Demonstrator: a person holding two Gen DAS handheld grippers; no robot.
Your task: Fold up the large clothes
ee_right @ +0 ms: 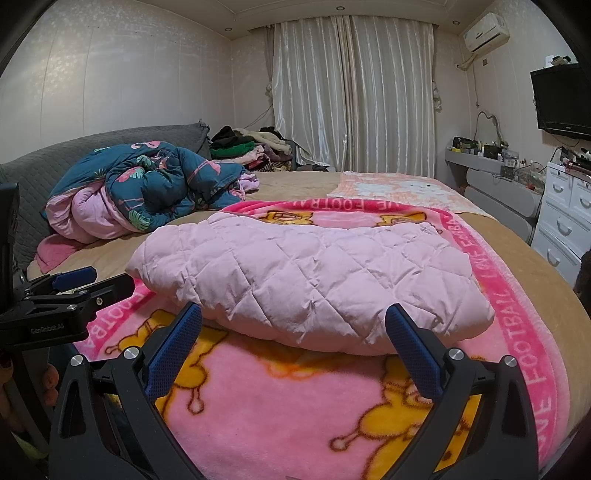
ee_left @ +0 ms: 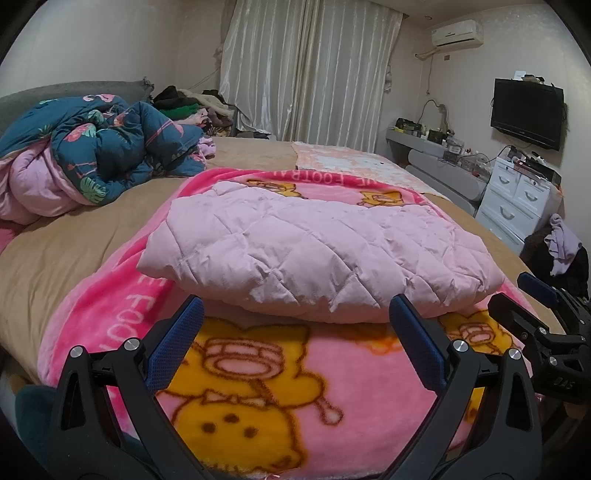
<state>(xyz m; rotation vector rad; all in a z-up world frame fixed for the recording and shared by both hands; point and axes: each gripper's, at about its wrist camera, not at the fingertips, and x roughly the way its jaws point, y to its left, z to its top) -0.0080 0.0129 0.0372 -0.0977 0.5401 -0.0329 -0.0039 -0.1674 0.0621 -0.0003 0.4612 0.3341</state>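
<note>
A pale pink quilted jacket (ee_left: 317,254) is lying folded into a thick, puffy bundle on a bright pink blanket (ee_left: 258,387) with yellow cartoon figures and lettering, and the blanket is covering the near part of a bed (ee_left: 74,236) with a tan sheet. The jacket is sitting roughly in the middle of the blanket, its rounded near edge facing both cameras.

The left hand-held gripper (ee_left: 295,328) is hovering just in front of that near edge with its blue-padded fingers (ee_left: 177,347) spread wide and holding nothing. The right hand-held gripper (ee_right: 295,332) is hovering in the same way, just short of the jacket, its fingers (ee_right: 413,350) spread wide and empty too. Each one is showing at the edge of the other's view, side by side and near each other.

Farther back on the bed, a crumpled dark teal comforter (ee_left: 107,147) with a flamingo print and pink lining is lying well apart from the jacket. A pile of clothes (ee_right: 251,147) is resting beyond it near the closed curtains (ee_right: 354,92). Along the right wall, a white dresser (ee_left: 517,199) is standing below a wall-mounted television (ee_left: 528,112), and an air conditioner (ee_left: 458,33) is hanging near the ceiling.
</note>
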